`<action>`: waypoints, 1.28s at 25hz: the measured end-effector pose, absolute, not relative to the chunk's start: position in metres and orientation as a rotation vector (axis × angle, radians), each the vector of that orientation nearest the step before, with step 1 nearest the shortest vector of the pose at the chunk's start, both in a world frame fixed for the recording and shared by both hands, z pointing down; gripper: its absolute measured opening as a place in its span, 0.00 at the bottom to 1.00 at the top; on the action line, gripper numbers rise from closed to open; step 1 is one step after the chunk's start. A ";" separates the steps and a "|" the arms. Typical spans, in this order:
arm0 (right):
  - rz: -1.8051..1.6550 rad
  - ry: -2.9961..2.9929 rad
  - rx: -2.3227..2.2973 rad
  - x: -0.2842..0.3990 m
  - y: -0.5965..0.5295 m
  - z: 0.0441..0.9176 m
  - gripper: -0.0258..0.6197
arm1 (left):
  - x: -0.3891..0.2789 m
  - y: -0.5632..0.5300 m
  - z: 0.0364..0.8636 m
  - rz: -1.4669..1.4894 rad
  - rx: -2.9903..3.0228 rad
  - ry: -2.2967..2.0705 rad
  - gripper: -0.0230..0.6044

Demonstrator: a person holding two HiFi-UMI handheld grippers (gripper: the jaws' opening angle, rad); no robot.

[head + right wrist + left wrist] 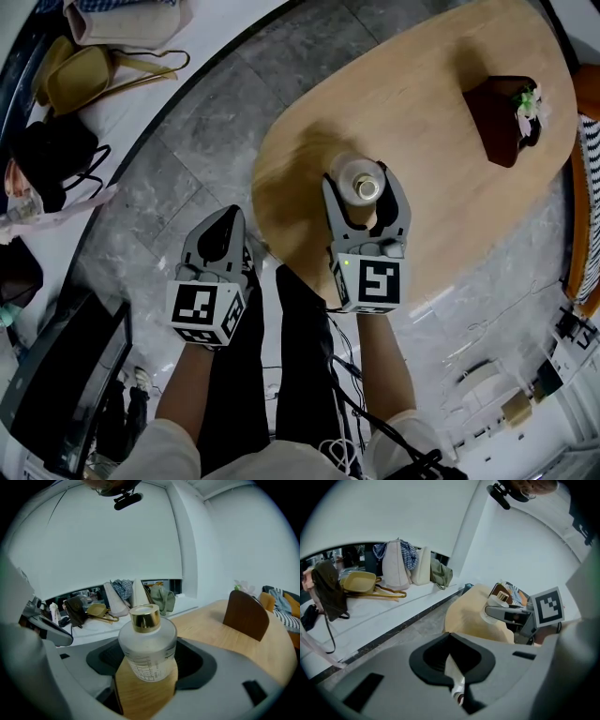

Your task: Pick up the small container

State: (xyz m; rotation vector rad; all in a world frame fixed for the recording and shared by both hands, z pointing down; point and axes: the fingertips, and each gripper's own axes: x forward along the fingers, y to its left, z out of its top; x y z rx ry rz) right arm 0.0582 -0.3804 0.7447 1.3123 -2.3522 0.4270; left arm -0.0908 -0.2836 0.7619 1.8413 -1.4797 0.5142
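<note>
Right now the small container (147,644), a frosted bottle with a gold cap (144,617), stands upright between the jaws of my right gripper (360,183). The pads press on both its sides, so I have it clenched. It is over the near end of the oval wooden table (441,216); whether its base touches the wood I cannot tell. Farther along the table, well apart, is a dark brown stand (497,117). My left gripper (228,223) hangs beside the table over the grey stone floor (187,141), jaws closed together on nothing. A yellow bag (80,75) lies on the white ledge beyond.
</note>
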 end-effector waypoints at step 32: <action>0.505 -2.293 1.758 0.130 -0.256 0.356 0.55 | -0.029 -0.263 0.401 0.392 2.306 -1.377 0.05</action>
